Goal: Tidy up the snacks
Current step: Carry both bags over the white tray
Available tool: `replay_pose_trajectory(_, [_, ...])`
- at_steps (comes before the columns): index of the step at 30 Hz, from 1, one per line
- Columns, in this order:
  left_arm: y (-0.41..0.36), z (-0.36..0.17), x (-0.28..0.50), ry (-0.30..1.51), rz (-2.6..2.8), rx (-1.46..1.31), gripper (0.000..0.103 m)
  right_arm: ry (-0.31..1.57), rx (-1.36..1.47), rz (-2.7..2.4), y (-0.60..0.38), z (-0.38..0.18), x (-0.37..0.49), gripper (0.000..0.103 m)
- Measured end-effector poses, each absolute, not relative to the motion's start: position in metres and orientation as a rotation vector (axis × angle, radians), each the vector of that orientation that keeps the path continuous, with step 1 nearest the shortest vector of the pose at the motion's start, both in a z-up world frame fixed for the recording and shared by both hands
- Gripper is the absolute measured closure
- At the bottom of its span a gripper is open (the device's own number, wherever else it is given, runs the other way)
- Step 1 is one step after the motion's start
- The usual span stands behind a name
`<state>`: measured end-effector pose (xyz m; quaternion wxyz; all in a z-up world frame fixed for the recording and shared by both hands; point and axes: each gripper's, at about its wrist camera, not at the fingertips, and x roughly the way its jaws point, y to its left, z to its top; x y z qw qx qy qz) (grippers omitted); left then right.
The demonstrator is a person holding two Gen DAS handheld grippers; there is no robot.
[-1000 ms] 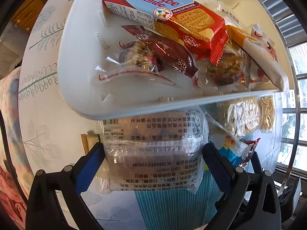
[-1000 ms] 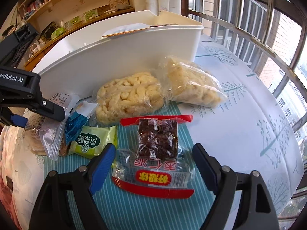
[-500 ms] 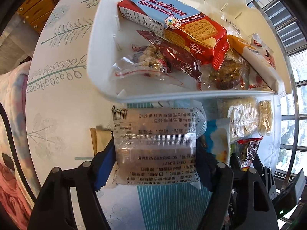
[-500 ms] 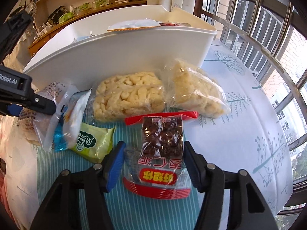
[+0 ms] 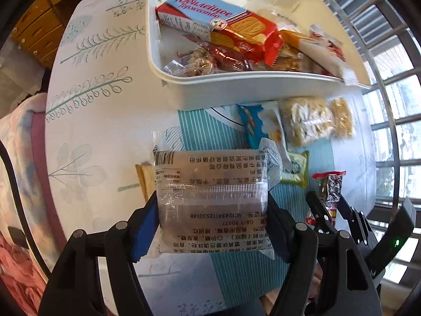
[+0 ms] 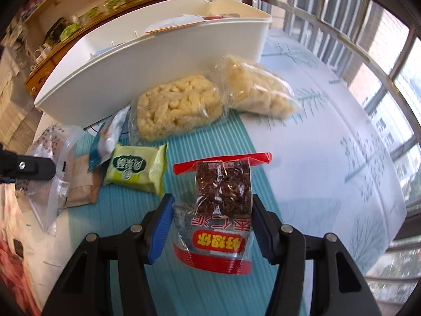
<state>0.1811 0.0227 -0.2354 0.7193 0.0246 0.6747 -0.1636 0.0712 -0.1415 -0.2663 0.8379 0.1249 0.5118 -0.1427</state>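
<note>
**Two grippers, two packets, one bin**

One white bin (image 5: 236, 87), upper centre of the frame, contains several wrapped snacks. Two puffed-snack bags (image 6: 179, 108) lie below it. One left gripper (image 5: 213, 216) clamps a clear grey packet (image 5: 210, 197); one right gripper (image 6: 210, 223) clamps a red-edged packet (image 6: 221, 205) at lower centre.

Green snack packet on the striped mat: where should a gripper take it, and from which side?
Across its two long side edges, coming down from above. The green packet lies flat and label-up, with bare mat beside it; its crimped ends are flimsier.
</note>
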Motion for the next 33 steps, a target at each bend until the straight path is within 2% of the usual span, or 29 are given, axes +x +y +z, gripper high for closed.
replay_pose_trajectory(6, [0.033, -0.197, 0.181, 1.470, -0.404, 0.062, 0.032, 1.176, 0.402, -0.335, -0.142, -0.249, 0.070, 0.046])
replay_pose_trajectory(14, [0.037, -0.135, 0.181, 1.394, -0.413, 0.067, 0.032, 1.177, 0.490, -0.284, -0.143, -0.200, 0.078, 0.046])
replay_pose_trajectory(25, [0.002, -0.093, 0.207, 1.314, -0.307, -0.014, 0.031, 1.157, 0.450, -0.137, -0.167, -0.140, 0.127, 0.046])
replay_pose_trajectory(33, [-0.017, -0.100, 0.229, 1.272, -0.184, -0.119, 0.030, 1.125, 0.376, -0.016, -0.197, -0.119, 0.176, 0.045])
